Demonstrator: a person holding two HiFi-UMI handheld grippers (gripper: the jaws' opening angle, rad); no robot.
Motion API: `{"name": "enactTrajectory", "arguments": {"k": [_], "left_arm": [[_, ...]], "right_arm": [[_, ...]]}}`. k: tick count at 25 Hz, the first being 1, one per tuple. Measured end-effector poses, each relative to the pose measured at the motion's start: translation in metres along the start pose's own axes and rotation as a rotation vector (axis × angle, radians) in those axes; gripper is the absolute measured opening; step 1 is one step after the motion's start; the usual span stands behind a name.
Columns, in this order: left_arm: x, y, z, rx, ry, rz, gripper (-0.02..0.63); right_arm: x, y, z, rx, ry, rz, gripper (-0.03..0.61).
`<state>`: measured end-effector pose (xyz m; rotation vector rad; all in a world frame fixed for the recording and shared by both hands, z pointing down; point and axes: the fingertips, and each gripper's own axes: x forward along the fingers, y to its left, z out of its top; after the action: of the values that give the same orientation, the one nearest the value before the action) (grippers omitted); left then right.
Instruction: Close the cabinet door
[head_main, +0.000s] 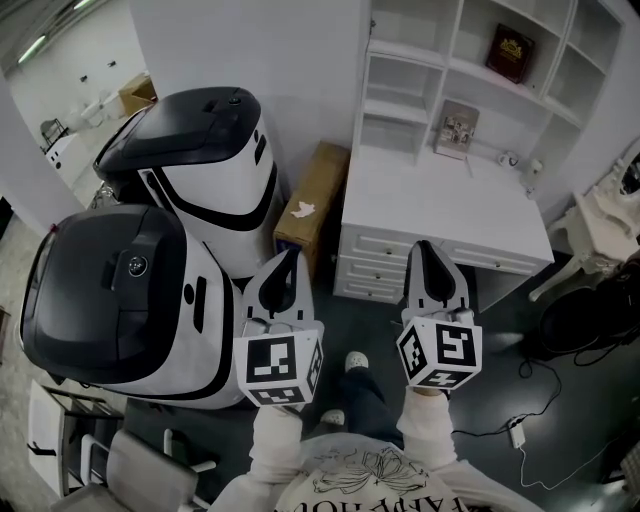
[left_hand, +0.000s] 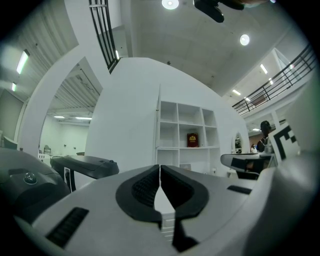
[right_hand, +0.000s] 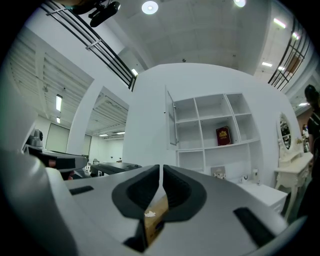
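Apparently this is the approach step: the left gripper and right gripper sit at lower centre, each with its jaws pressed together on nothing. The cabinet door stands ajar at the shelf unit's upper left, well apart from both. The next move calls for reaching up and pushing it shut.

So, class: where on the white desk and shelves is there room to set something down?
Bare: the desktop front, from the drawers to the propped card, and the cubbies left of the red book. Crowded: small items at the desktop's back right.
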<state>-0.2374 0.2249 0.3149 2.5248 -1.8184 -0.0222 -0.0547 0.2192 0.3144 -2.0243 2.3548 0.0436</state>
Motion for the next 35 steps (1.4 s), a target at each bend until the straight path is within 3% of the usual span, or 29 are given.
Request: {"name": "enactTrajectory", "arguments": {"k": [25,35], "left_arm": [[0.209,0.008,0.022,0.042,-0.021,0.105,0.008],[0.263,0.020,0.022,0.054,-0.025,0.169,0.008]], "right_arm": [[0.212,-0.077,0.013,0.014,-0.037,0.130,0.020],[0.277,-0.091,0.009,0.045,-0.045,0.192,0.020]]}}
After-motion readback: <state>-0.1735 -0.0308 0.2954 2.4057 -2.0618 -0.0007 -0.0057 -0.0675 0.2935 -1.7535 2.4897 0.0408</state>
